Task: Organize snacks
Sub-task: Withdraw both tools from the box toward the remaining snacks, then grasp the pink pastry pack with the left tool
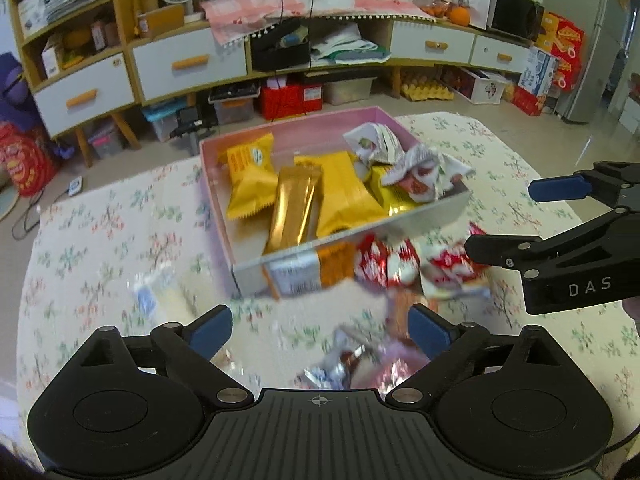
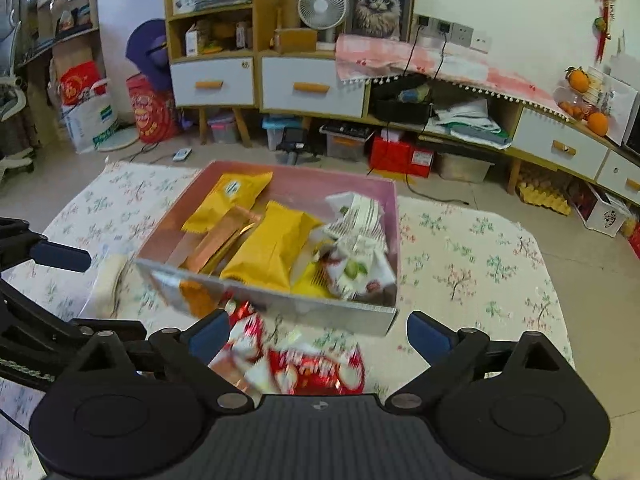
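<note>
Sitting on the table (image 1: 100, 220), the box (image 1: 224, 204) already holds several snacks (image 1: 340, 196); red packets (image 2: 320, 372) remain outside. Left gripper (image 1: 320, 330) and right gripper (image 2: 318, 338) both gape, empty.

At twelve o'clock from my left claw (image 1: 320, 330) the box (image 1: 256, 240) sits on the tabletop (image 1: 100, 240), packets (image 1: 340, 192) inside it. Loose packets (image 1: 384, 264) lie before its near wall. My right claw (image 1: 500, 220) is at two o'clock.

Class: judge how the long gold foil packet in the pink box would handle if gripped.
The long gold foil packet looks glossy, so probably slippery. It leans on yellow pouches, so likely light and may shift. Its creased wrapper would probably crumple.
</note>
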`<state>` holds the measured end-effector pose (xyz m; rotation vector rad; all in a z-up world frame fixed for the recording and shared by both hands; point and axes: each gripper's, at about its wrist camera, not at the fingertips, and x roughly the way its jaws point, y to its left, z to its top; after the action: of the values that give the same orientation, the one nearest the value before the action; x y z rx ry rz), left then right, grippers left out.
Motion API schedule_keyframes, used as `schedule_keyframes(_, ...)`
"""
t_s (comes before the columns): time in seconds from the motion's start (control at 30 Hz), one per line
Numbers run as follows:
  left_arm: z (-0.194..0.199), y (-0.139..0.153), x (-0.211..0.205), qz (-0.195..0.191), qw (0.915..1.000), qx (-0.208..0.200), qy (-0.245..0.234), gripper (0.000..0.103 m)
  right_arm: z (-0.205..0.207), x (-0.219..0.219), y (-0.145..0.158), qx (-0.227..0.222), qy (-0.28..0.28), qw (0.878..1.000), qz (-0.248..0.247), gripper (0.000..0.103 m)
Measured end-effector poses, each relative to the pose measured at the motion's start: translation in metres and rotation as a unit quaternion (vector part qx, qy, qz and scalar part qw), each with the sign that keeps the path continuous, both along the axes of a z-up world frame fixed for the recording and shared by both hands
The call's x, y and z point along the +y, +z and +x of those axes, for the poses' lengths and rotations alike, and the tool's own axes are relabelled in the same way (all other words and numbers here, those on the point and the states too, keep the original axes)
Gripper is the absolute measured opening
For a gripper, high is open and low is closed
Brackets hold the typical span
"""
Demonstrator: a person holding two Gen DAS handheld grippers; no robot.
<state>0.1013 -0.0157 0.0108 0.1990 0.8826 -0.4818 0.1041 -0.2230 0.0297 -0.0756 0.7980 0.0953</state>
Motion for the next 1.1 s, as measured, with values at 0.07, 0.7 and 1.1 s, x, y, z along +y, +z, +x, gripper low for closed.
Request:
schedule_keyframes(0.07,-0.008,-0.005,0.006,-0.001,0.9999,-0.006,0.009,0.096,-0.006,0.004,-0.002,0.007,0.006,1.000,-0.005,0.074)
schedule_keyframes(0.7,-0.037,-0.026,0.026,0.016,0.9996,-0.018,-0.012,0.096,-0.043,0.008,-0.012,0.032,0.024,0.999,-0.012,0.078)
schedule_keyframes(1.1,-0.043,-0.052,0.001,0.016,0.9955,0.014,-0.092,0.094,-0.036,0.010,-0.030,0.060,0.022,0.997,-0.032,0.078)
